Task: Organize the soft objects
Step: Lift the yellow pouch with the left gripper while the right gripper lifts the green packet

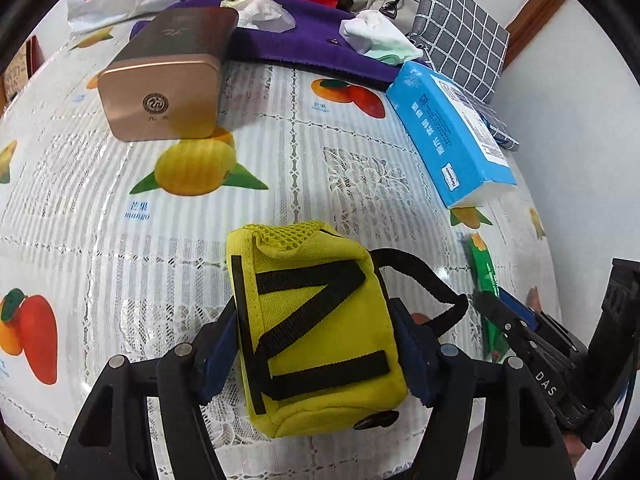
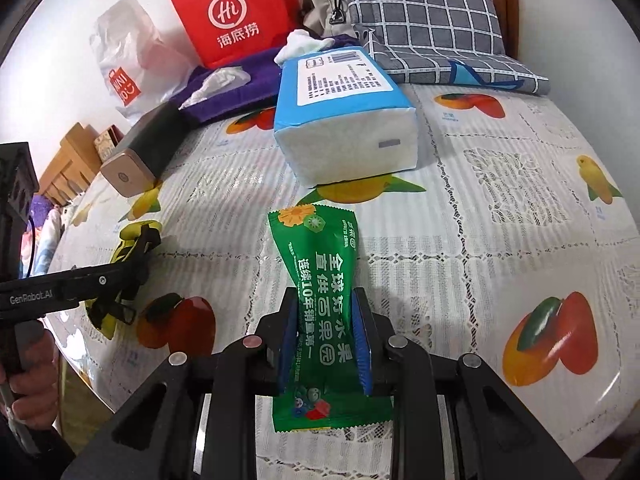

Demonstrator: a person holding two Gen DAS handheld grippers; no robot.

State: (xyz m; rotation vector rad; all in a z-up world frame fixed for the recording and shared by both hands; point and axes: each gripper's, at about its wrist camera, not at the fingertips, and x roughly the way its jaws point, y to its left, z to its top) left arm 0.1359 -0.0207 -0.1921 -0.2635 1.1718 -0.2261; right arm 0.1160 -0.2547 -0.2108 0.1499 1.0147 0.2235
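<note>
— Left gripper of mine is clamped on the yellow pouch, pads pressing both its sides, over the fruit-print tablecloth.

— And your right one?

— Right gripper is closed on the green snack packet, pinched at its middle. Straight ahead of it lies the blue tissue pack; ahead and to its left, the gold box. I see my left gripper off to the left.
</note>
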